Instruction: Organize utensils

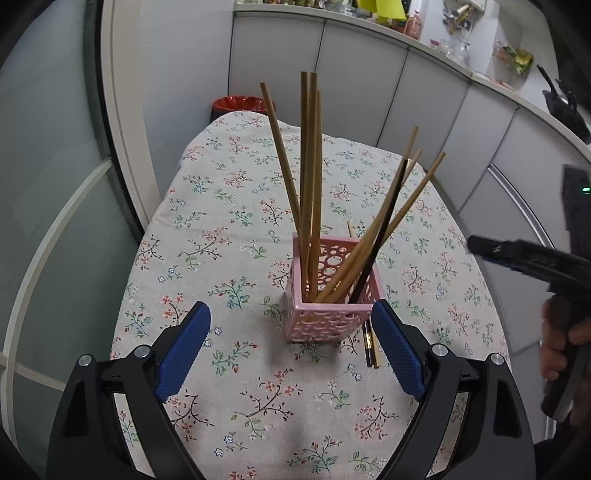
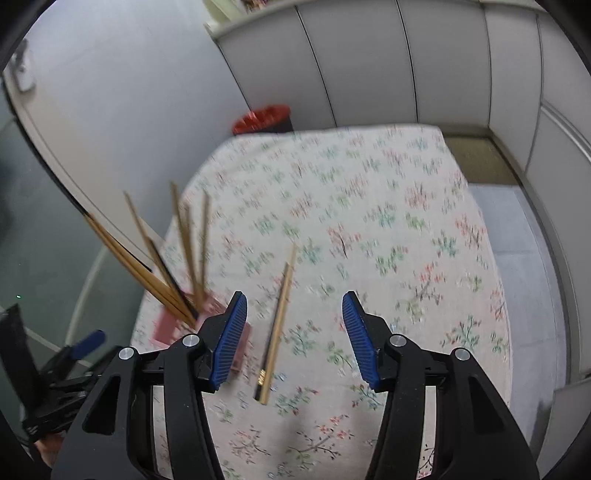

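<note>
A pink perforated holder [image 1: 332, 291] stands on the floral tablecloth and holds several wooden chopsticks [image 1: 309, 177] and a dark one. My left gripper [image 1: 291, 321] is open just in front of it, its fingers either side, not touching. Two chopsticks [image 1: 371, 347] lie on the cloth behind the holder's right side. In the right wrist view they [image 2: 277, 325] lie between my open, empty right gripper's [image 2: 294, 314] fingers, below it. The holder [image 2: 168, 325] is at the left there, partly hidden by the left finger. The right gripper also shows at the right edge of the left view [image 1: 517, 254].
The table [image 2: 369, 206] is covered by a floral cloth and stands in a corner of grey cabinet panels. A red bin [image 1: 238, 105] sits beyond the far table edge. A cluttered counter [image 1: 424, 26] runs along the top of the cabinets.
</note>
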Available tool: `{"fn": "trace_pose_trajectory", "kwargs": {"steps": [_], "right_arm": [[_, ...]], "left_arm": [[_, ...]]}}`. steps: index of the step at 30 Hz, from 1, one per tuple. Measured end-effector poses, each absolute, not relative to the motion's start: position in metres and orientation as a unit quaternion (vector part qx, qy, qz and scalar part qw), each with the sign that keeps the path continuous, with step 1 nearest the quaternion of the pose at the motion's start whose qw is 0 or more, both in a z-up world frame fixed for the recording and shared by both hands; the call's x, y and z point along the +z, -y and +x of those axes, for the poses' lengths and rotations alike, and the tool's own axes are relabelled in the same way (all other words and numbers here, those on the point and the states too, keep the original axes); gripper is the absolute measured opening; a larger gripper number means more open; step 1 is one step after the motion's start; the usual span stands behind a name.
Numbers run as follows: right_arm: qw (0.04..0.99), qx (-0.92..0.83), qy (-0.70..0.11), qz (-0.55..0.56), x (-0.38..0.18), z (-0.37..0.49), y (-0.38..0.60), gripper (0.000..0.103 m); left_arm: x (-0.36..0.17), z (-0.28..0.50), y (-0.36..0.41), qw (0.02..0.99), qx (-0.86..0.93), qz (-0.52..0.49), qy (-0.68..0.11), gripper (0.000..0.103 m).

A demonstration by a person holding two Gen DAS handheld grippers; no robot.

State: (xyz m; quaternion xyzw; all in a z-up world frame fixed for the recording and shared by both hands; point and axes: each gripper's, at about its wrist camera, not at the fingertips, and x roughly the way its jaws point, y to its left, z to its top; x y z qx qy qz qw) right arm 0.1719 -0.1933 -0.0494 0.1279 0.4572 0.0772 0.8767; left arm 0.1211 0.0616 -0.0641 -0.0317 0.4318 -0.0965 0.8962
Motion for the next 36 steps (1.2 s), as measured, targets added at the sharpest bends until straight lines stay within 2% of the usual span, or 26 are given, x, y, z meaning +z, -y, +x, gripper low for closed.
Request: {"fn": "trace_pose_trajectory", "kwargs": {"steps": [2, 10, 13, 20, 22, 30, 36], "right_arm": [[0.864, 0.075, -0.483, 0.124, -0.069, 0.180, 0.189, 0.051], [0.827, 0.095, -0.536, 0.139, -0.124, 0.222, 0.160, 0.024], [0.813, 0.097, -0.557, 0.137, -0.146, 0.240, 0.146, 0.017], [0.800, 0.086, -0.577, 0.139, -0.174, 0.268, 0.127, 0.012], [0.798, 0.076, -0.581, 0.140, -0.180, 0.271, 0.127, 0.007], [0.796, 0.058, -0.588, 0.130, -0.183, 0.270, 0.129, 0.007], [0.793, 0.010, -0.598, 0.120, -0.177, 0.249, 0.176, 0.006]], "left_arm": [[-0.064, 0.121, -0.060, 0.895, -0.101, -0.032, -0.433, 0.086], [-0.066, 0.124, -0.061, 0.898, -0.103, -0.016, -0.428, 0.086], [-0.066, 0.124, -0.063, 0.898, -0.106, -0.014, -0.426, 0.086], [-0.063, 0.126, -0.066, 0.897, -0.120, -0.025, -0.425, 0.086], [-0.063, 0.125, -0.065, 0.897, -0.123, -0.022, -0.424, 0.086], [-0.059, 0.119, -0.056, 0.894, -0.140, -0.015, -0.425, 0.086], [-0.052, 0.105, -0.032, 0.894, -0.168, 0.017, -0.415, 0.084]]}}
